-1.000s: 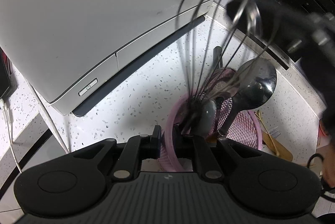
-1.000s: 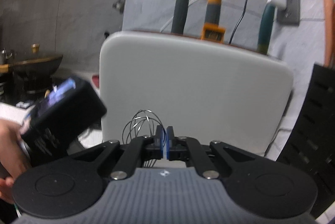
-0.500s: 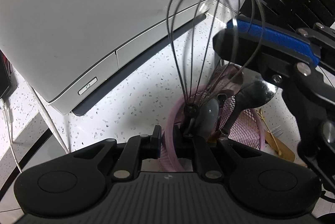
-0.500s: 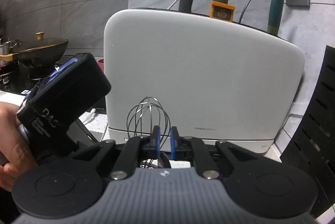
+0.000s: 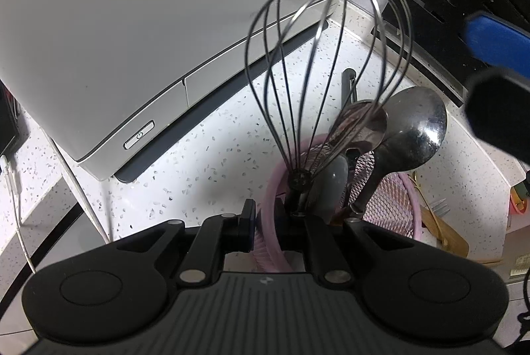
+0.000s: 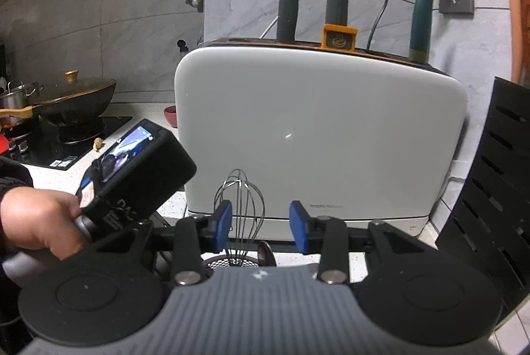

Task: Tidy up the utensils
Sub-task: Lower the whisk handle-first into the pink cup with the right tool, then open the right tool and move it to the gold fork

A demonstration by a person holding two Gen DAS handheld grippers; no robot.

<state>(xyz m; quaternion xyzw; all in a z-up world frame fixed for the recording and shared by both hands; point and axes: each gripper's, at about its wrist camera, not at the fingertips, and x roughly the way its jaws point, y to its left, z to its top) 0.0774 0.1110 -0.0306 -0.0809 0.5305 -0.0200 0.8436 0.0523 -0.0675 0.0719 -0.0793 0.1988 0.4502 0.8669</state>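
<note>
The left gripper [image 5: 266, 215] has its jaws clenched on the rim of the pink mesh utensil holder [image 5: 391, 209], which stands on the white speckled surface [image 5: 212, 156] just in front of a large white appliance [image 5: 132, 23]. The wire balloon whisk [image 5: 324, 56] stands upright in that holder with its loops at the top, right beside a big steel ladle [image 5: 414, 126] and a smaller steel spoon [image 5: 362, 123]. A wooden utensil [image 5: 440, 229] lies on the surface beside the holder.

The right gripper [image 6: 260, 224] is opening its blue-padded jaws; the whisk's loops show in the gap between them, but the pads are not pressing on the wires. A person's hand [image 6: 39, 222] holds the left gripper's handle. A dark lidded wok [image 6: 76, 96] sits on the stove well off to the side.
</note>
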